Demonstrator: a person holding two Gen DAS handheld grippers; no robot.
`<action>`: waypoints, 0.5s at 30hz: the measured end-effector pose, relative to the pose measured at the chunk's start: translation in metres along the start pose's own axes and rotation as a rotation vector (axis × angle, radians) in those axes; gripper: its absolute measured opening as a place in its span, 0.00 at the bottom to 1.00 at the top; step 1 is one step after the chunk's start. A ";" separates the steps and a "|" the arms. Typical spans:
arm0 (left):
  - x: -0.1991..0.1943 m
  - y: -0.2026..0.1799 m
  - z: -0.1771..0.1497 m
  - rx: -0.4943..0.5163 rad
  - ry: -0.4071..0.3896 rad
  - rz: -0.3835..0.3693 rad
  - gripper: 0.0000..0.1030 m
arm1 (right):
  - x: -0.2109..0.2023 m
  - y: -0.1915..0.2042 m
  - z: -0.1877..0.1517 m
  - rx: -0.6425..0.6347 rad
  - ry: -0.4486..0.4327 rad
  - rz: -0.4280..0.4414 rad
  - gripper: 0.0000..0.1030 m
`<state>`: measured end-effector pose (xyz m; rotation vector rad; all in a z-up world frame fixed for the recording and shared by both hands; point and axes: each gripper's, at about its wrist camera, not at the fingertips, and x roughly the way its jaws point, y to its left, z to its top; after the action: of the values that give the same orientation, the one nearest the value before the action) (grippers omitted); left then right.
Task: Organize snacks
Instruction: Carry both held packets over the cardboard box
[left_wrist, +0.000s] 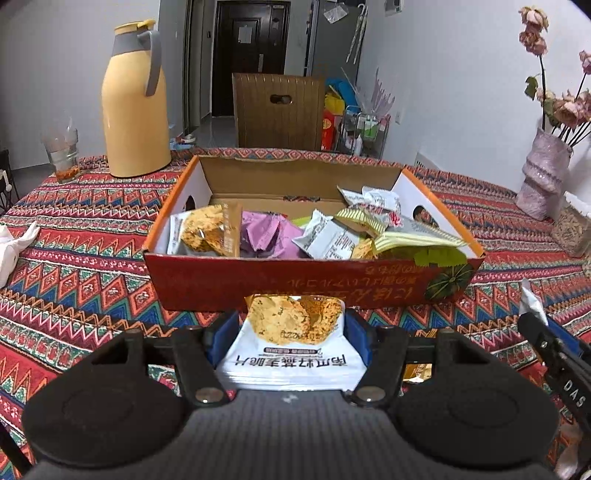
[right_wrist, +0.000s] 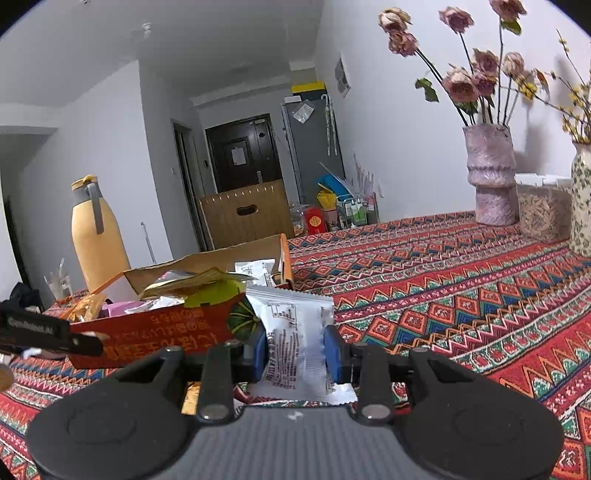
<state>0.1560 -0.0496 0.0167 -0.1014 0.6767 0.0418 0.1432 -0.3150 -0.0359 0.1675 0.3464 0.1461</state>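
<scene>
**Two packets gripped near the snack box**

The left gripper (left_wrist: 291, 332) is clamped on a white cracker packet (left_wrist: 293, 339) printed with golden, speckled crisps and a line of dark characters; its blue pads press the packet's two sides, the jaws partly closed to the packet's width; the packet's long axis runs along the fingers, the crisp picture at the far end, pointing at the near wall of the box (left_wrist: 295, 280).

The right gripper (right_wrist: 295, 350) is nearly closed on a silver-white sachet (right_wrist: 295, 332) with fine dark print and crimped ends; the pads pinch it at mid-length, so it bulges above and below; it stands roughly upright, its long axis vertical, the top edge tilted slightly right; it sits just right of the box's near right corner.

The box is a red and orange carton on the patterned cloth (left_wrist: 74, 258), open at the top; inside lie a matching cracker packet at the left, purple wrappers (left_wrist: 264, 236) in the middle, white sachets and green-striped packs (left_wrist: 413, 240) at the right, piled loosely; a yellow flask (left_wrist: 133, 107) stands far left; a pink vase (right_wrist: 491, 177) far right.
</scene>
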 end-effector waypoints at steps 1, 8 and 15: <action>-0.003 0.001 0.002 -0.003 -0.008 -0.006 0.61 | -0.002 0.003 0.000 -0.014 -0.008 -0.001 0.31; -0.018 0.003 0.020 -0.012 -0.072 -0.032 0.61 | -0.019 0.026 0.019 -0.084 -0.065 0.018 0.31; -0.021 0.011 0.043 -0.026 -0.112 -0.025 0.61 | -0.015 0.056 0.051 -0.167 -0.107 0.042 0.31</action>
<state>0.1652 -0.0341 0.0621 -0.1319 0.5627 0.0322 0.1404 -0.2705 0.0272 0.0178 0.2224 0.2060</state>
